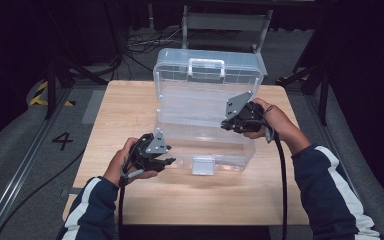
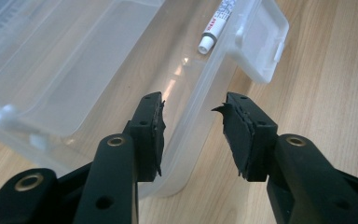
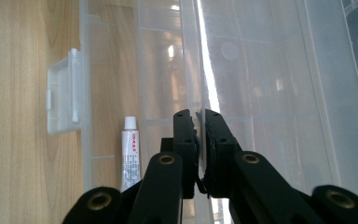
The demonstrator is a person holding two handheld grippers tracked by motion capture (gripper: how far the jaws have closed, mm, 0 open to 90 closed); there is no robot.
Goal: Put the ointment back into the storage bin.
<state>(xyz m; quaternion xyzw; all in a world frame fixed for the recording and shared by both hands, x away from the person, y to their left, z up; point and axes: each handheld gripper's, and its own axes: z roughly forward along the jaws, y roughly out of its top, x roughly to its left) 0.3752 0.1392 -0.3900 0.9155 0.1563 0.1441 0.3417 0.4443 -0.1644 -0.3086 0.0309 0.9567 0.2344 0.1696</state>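
Note:
A clear plastic box point(image 1: 205, 145) stands open on the wooden table point(image 1: 130, 110), its lid point(image 1: 207, 75) upright at the back. A small white tube point(image 2: 216, 25) point(image 3: 131, 156) lies on the box floor near the front latch point(image 1: 203, 165) point(image 2: 261, 42). My left gripper point(image 1: 169, 161) point(image 2: 193, 105) is open at the front left corner, jaws either side of the front wall and clear of it. My right gripper point(image 1: 226, 124) point(image 3: 199, 116) reaches in from the right, shut on a thin clear edge, apparently the rim of the inner tray point(image 2: 51, 70) point(image 3: 205, 70).
Bare wood runs along the table's front and left parts. Beyond the far edge a grey frame point(image 1: 227, 22) and loose cables point(image 1: 140, 45) lie on the floor. Black stand legs point(image 1: 55, 75) flank the table on both sides.

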